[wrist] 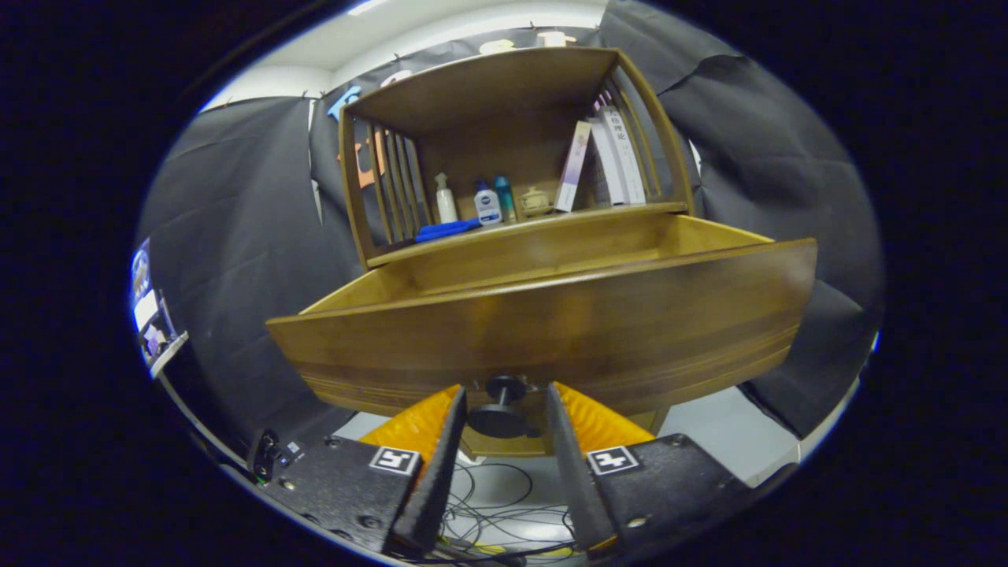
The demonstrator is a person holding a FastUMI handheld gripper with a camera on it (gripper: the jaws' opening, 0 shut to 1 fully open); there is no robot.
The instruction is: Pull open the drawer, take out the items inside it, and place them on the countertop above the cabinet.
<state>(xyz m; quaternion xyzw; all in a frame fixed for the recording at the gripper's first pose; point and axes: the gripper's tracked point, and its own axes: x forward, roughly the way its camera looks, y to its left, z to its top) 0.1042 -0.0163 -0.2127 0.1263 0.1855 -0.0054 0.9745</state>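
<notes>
Drawer (543, 331) of the wooden cabinet (504, 118) stands pulled well out, its front panel looming just ahead of the tool (504, 409). A dark round knob (502, 409) under the front's lower edge sits between the tool's two fingers (441, 449); the fingers are narrowly apart, close on either side of the knob, though I cannot tell if they press it. What lies inside the drawer is hidden by its front. On the bench (551, 220) above stand a white pump bottle (446, 200), a small white-and-blue bottle (488, 205), a teal bottle (505, 198), a little lidded jar (535, 201), a flat blue item (447, 230), and leaning books (606, 157). Cables (496, 512) lie on the floor below.
</notes>
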